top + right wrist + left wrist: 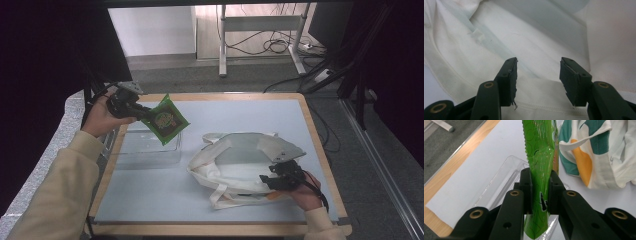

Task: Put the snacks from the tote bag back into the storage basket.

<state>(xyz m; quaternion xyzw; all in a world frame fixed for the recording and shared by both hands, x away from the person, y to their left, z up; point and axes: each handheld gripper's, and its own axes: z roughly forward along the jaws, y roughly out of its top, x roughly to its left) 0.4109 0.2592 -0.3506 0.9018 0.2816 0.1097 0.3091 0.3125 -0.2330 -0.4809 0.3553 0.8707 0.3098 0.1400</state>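
Currently, step in hand: packing, by my reading; a snack packet is being carried toward an open bag.
Left gripper (pixel 141 112): upper left of the high view, held up off the table; jaws clamped on the glossy green foil snack packet (pixel 167 119), pinching it near one end, the pads (pixel 526 192) pressing both faces flat.
Packet position: in the air above the clear plastic tray (pixel 145 150), upper left of the frame, well apart from the bag's mouth.
Right gripper (pixel 267 176): lower right of the high view, at the near edge of the white cloth tote bag (pixel 235 167).
Right jaws: standing apart in the right gripper view, white cloth lying under and between them; pads (pixel 510 80) not pressing on it, so no grip.
Bag: slumped on the pale grey table mat (pixel 150 200), mouth gaping toward the upper right, handles loose; the left gripper view shows teal and orange print on its outer side.
Next move, judged: right jaws need to close on the bag's rim and lift it, keeping the mouth wide; left hand then swings the packet rightward and down into the opening before letting go.
Risk: soft rim may sag shut without that hold.
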